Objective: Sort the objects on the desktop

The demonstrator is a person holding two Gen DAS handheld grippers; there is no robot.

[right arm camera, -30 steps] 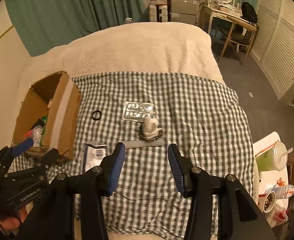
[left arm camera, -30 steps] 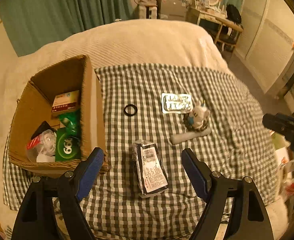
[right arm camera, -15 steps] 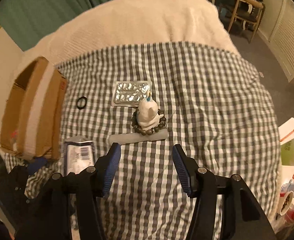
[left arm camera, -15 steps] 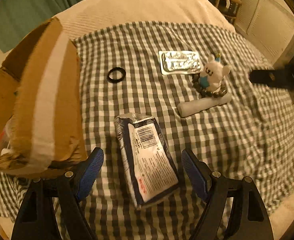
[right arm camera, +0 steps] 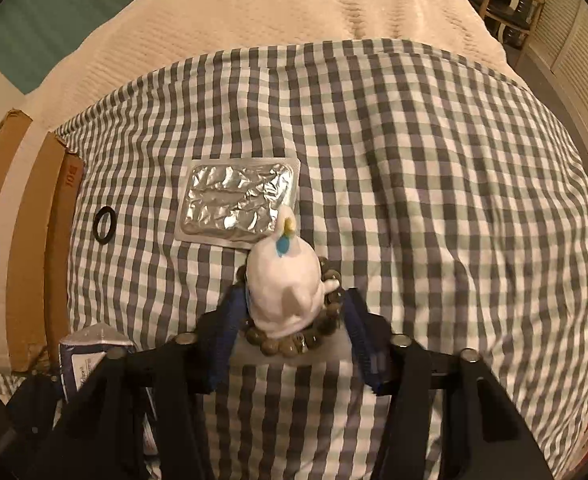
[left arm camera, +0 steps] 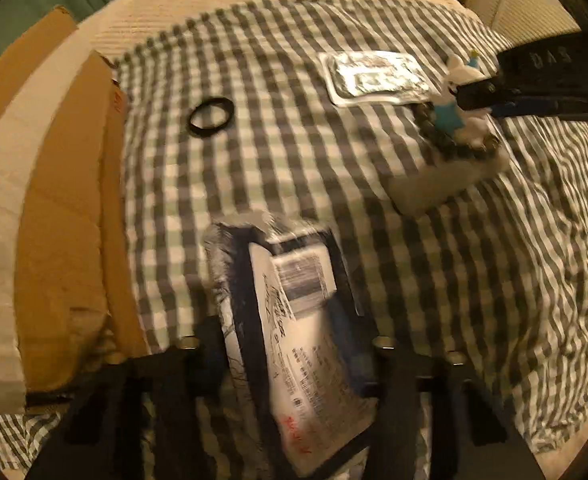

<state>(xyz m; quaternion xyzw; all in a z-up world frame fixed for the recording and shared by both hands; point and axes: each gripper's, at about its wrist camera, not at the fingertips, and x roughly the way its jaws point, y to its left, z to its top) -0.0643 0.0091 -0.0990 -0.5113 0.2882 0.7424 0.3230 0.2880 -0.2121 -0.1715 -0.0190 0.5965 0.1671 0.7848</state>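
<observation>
While left tool (left arm camera: 283,344) closes round packet (left arm camera: 294,320), only right view shows right tool (right arm camera: 289,328) closing round toy (right arm camera: 283,284) w/ beads (right arm camera: 281,344).

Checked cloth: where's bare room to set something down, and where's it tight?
Free: the checked cloth right of the foil blister pack and plush toy, and beyond the black ring. Crowded: blister pack, toy, bead bracelet; dark packet beside the cardboard box.
</observation>
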